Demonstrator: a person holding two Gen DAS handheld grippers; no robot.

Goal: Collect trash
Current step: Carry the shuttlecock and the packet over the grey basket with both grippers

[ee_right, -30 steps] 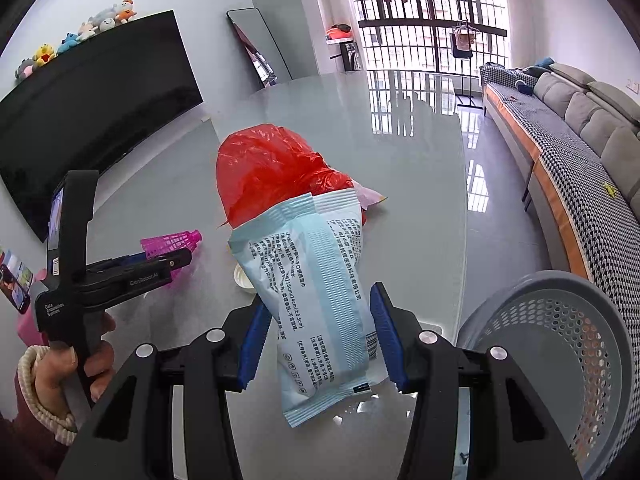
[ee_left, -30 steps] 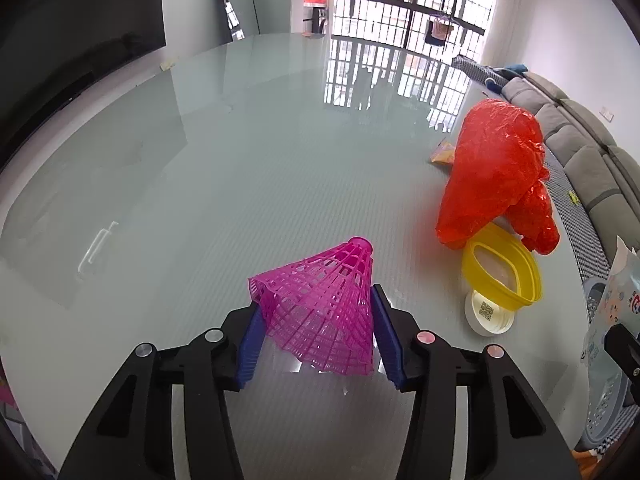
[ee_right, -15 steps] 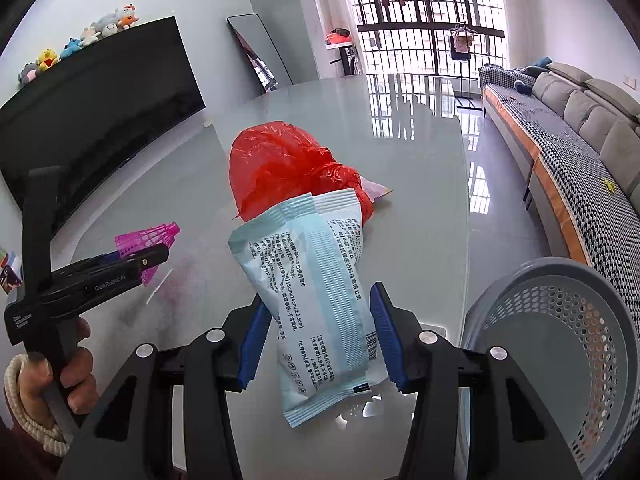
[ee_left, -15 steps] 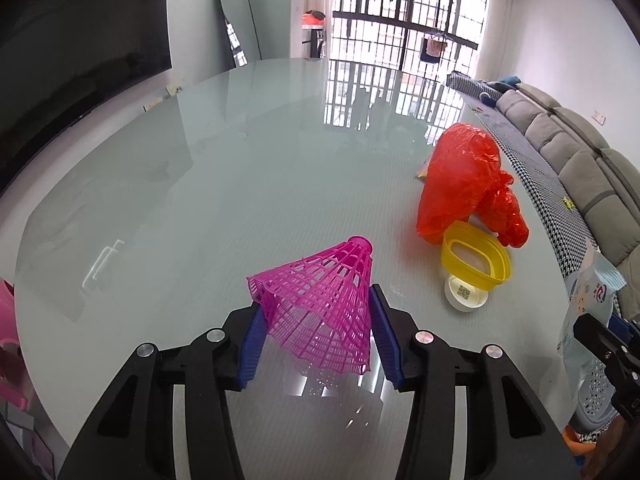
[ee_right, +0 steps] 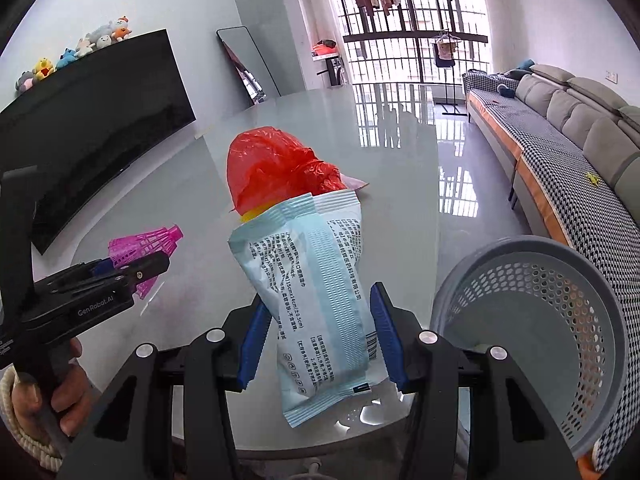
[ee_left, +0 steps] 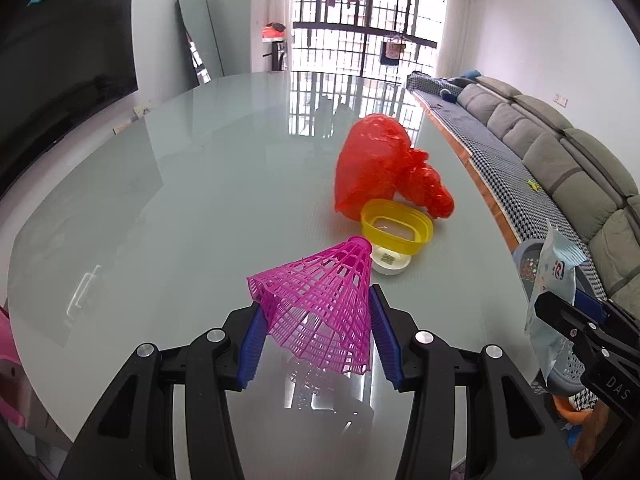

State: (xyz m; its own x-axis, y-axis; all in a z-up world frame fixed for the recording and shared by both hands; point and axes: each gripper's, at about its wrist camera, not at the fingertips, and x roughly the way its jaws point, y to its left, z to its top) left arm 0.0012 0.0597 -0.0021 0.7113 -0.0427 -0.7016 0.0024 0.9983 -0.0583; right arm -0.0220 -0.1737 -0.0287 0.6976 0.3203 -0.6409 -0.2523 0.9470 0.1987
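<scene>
At the bottom of the left wrist view, the left gripper (ee_left: 316, 340) is pinching a pink plastic shuttlecock (ee_left: 320, 304) by its mesh skirt, the blue pads (ee_left: 252, 344) pressing in on both sides and the cork end pointing up the frame above the glass table (ee_left: 160, 208). At the bottom of the right wrist view, the right gripper (ee_right: 318, 338) is clamping a pale blue wrapper (ee_right: 316, 300), which is standing upright between the jaws. A grey perforated basket (ee_right: 532, 332) is sitting at the lower right of that view, beside the table edge, and the wrapper is hanging left of its rim. Just above the shuttlecock in the left view, a yellow oval ring (ee_left: 396, 228) is leaning on a small white lid (ee_left: 390, 264). Beyond them, near centre frame, a crumpled red plastic bag (ee_left: 380, 168) is lying on the table. A grey sofa (ee_left: 560, 152) is lining the right edge.
</scene>
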